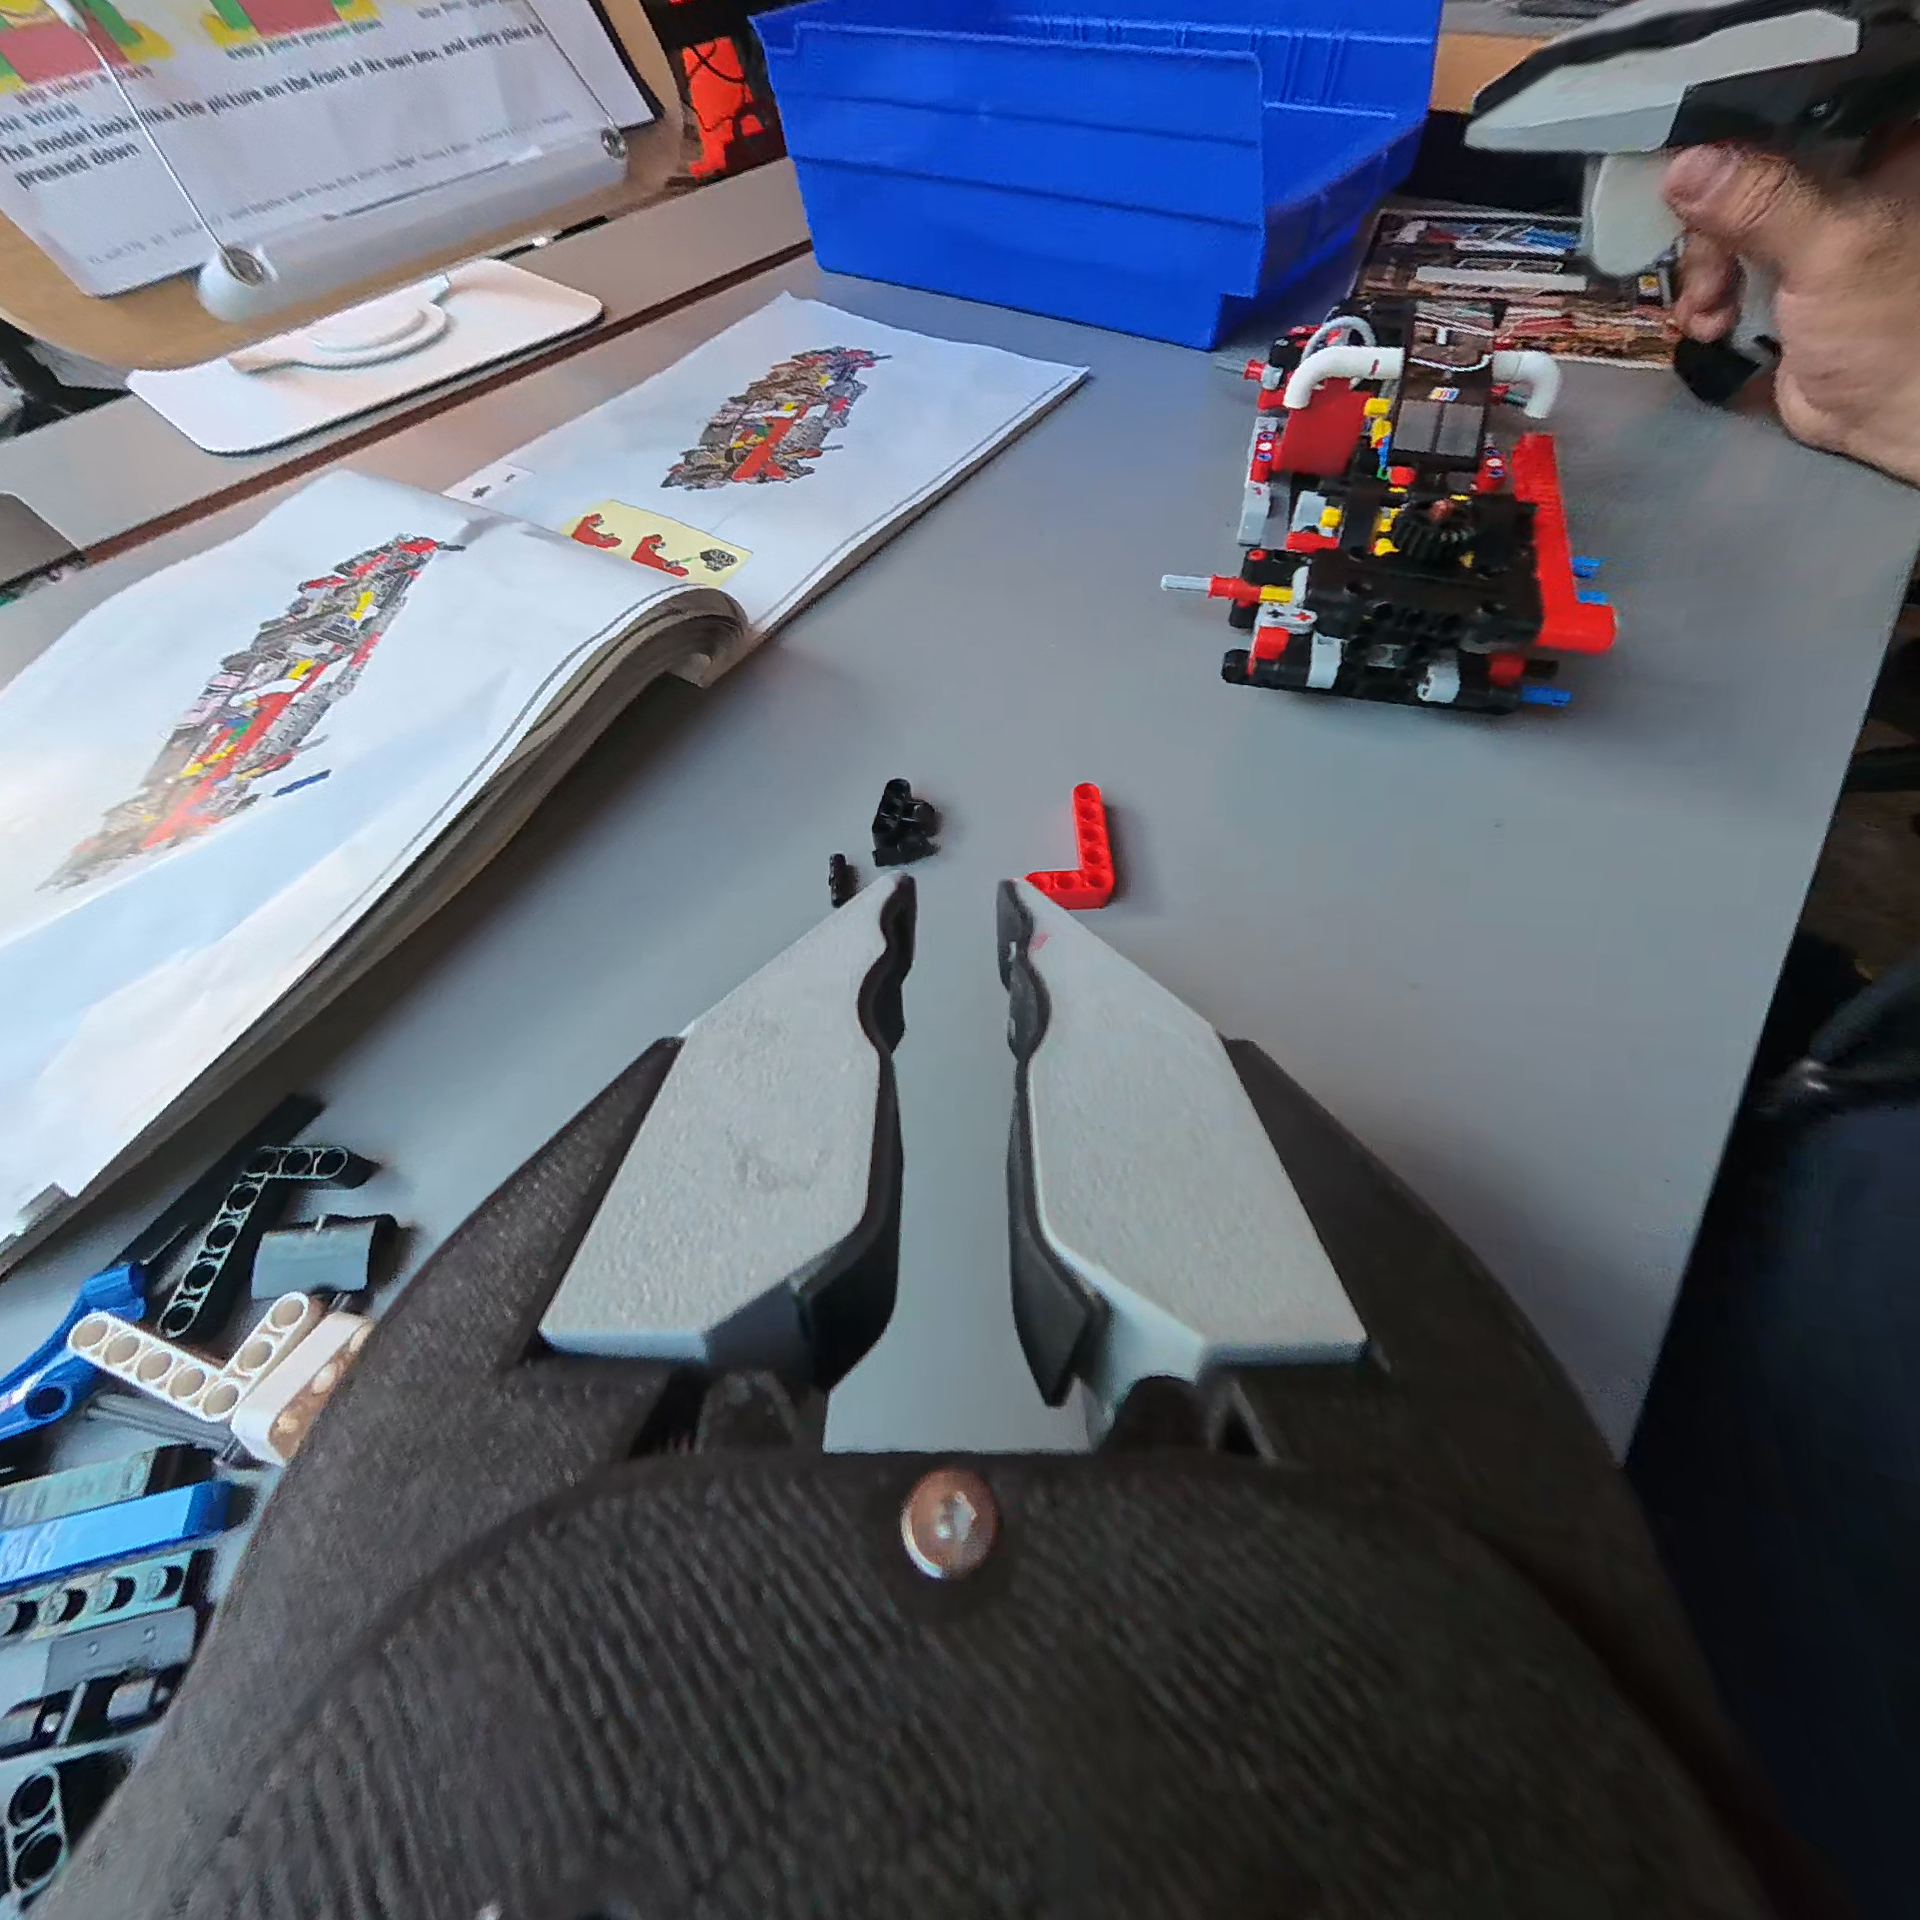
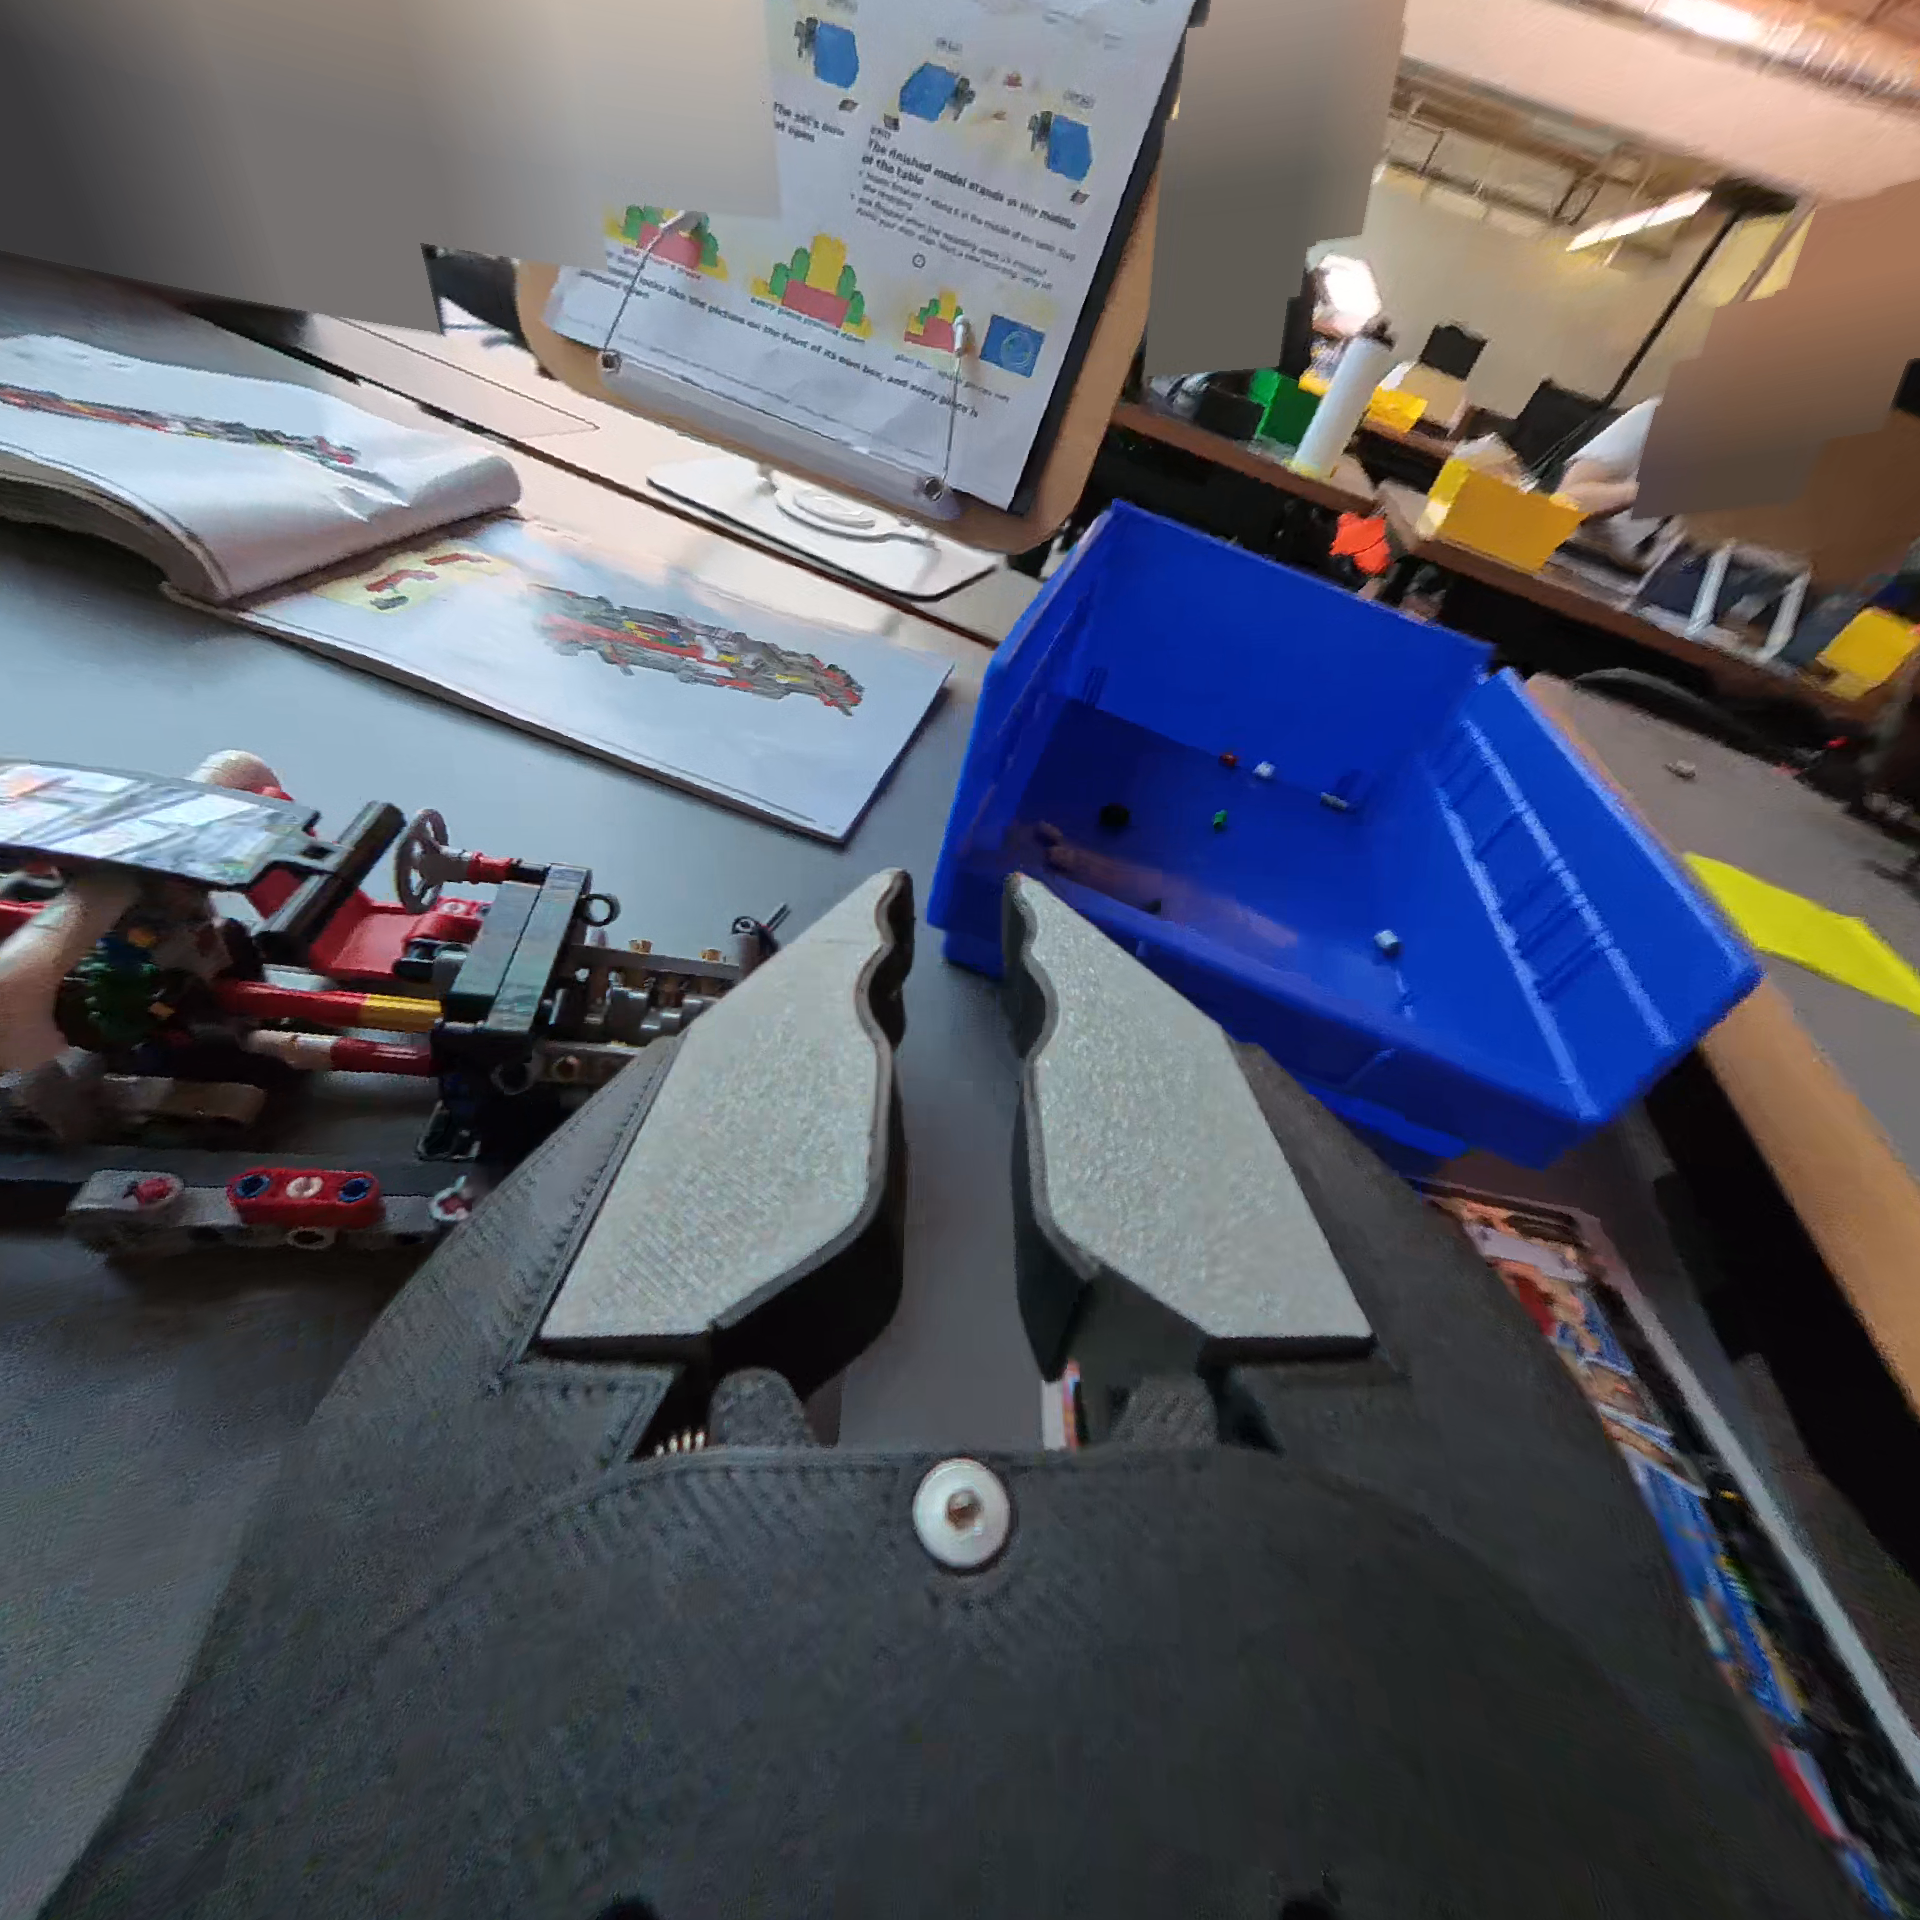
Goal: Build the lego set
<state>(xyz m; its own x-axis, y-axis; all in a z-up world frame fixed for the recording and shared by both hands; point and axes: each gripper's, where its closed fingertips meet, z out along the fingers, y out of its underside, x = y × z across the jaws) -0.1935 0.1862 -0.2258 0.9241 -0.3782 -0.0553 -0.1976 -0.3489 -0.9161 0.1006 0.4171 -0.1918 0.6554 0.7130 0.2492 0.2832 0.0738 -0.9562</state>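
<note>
Right now my left gripper hovers over the grey table, fingers slightly apart on nothing, a red L-shaped beam just beside its right tip and small black connectors ahead. My right gripper, likewise parted and bare, points between the brick vehicle and blue bin.
</note>
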